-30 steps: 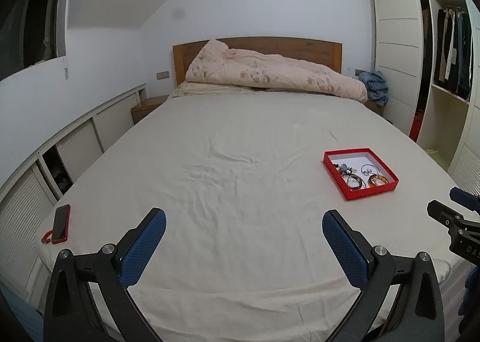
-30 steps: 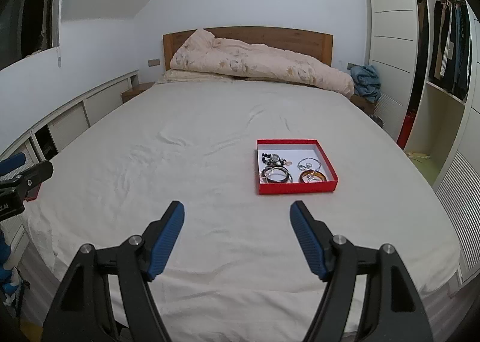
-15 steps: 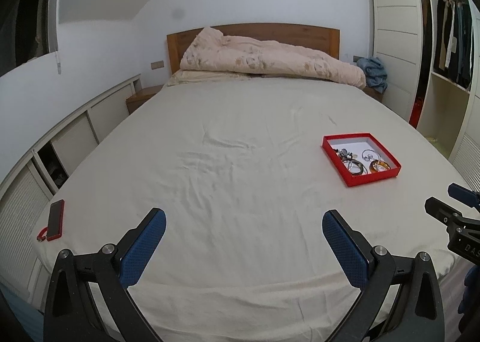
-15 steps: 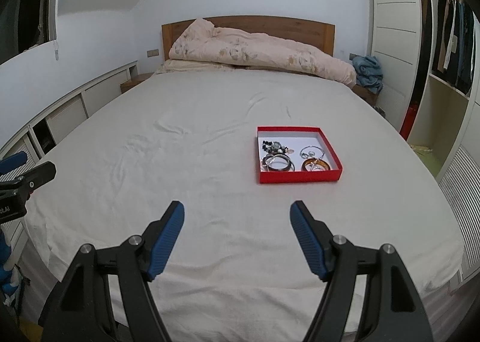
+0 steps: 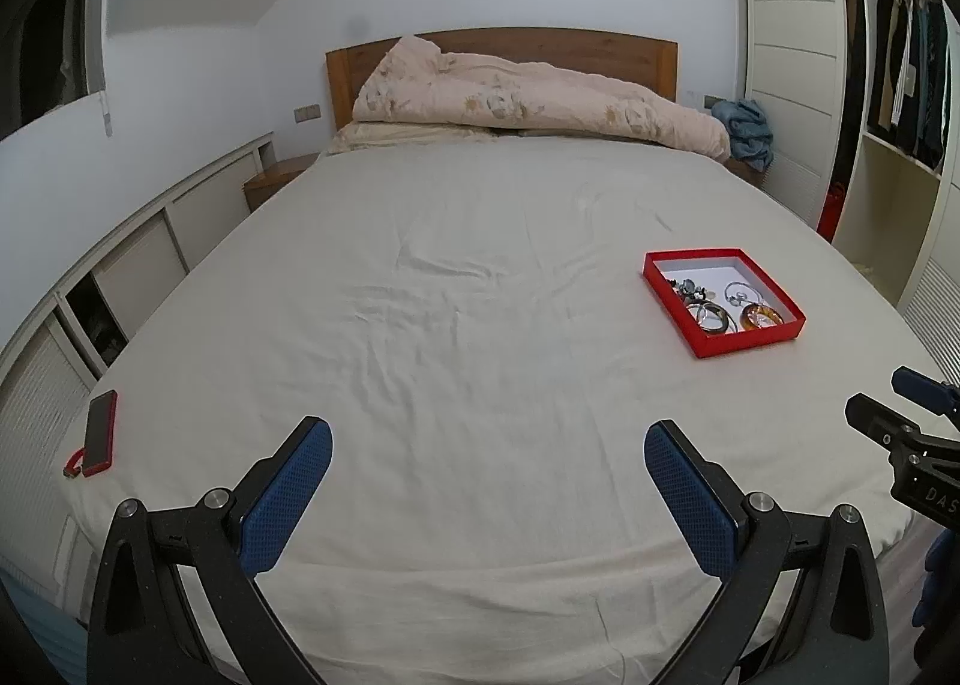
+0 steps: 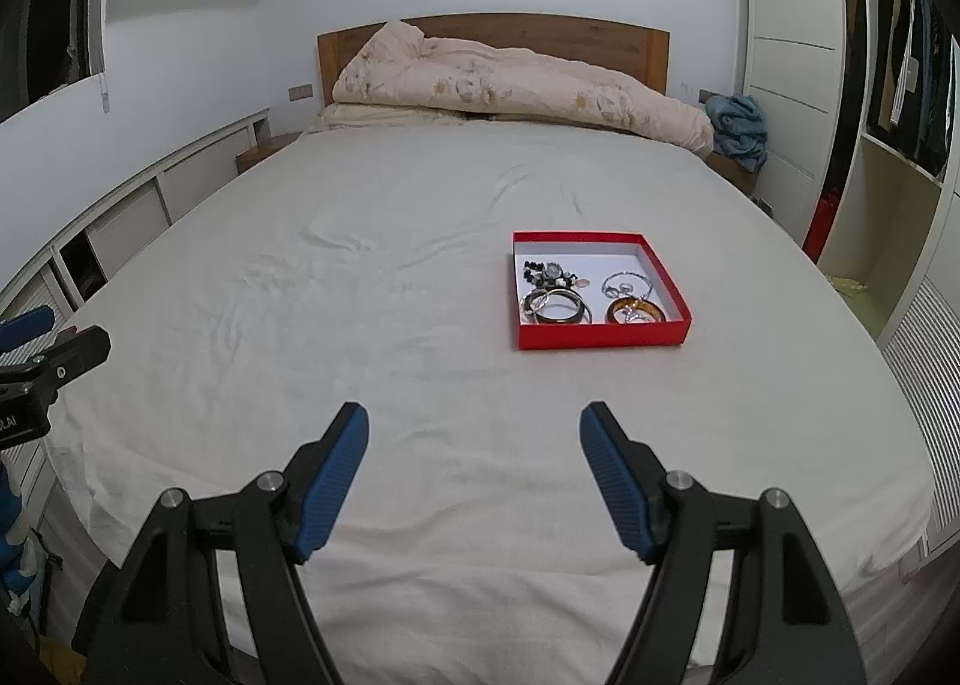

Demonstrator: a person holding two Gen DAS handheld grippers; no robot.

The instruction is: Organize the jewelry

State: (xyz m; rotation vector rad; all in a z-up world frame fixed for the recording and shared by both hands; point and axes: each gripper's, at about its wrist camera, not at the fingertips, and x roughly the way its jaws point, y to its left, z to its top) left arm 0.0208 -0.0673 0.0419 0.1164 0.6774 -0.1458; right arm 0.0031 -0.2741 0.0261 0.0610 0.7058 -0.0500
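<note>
Both grippers have blue, dimpled fingers [image 6: 333,481] on black frames. Ahead of the right fingers, the tray [image 6: 600,335] is red outside and white inside, holding a dark bangle [image 6: 558,310] and an amber one [image 6: 636,311]. The sheet [image 5: 450,295] is off-white. Beyond it, the duvet [image 5: 528,96] is pale peach with faint tan flowers, against a brown headboard [image 5: 636,54]. Left of the left fingers lies a red-cased phone [image 5: 101,433].

Both wrist cams sit at the foot of the bed [image 5: 480,277] facing the headboard [image 6: 492,27], left cam offset leftward, sharing the red tray [image 5: 747,338] [image 6: 600,335], nearer in right view.
</note>
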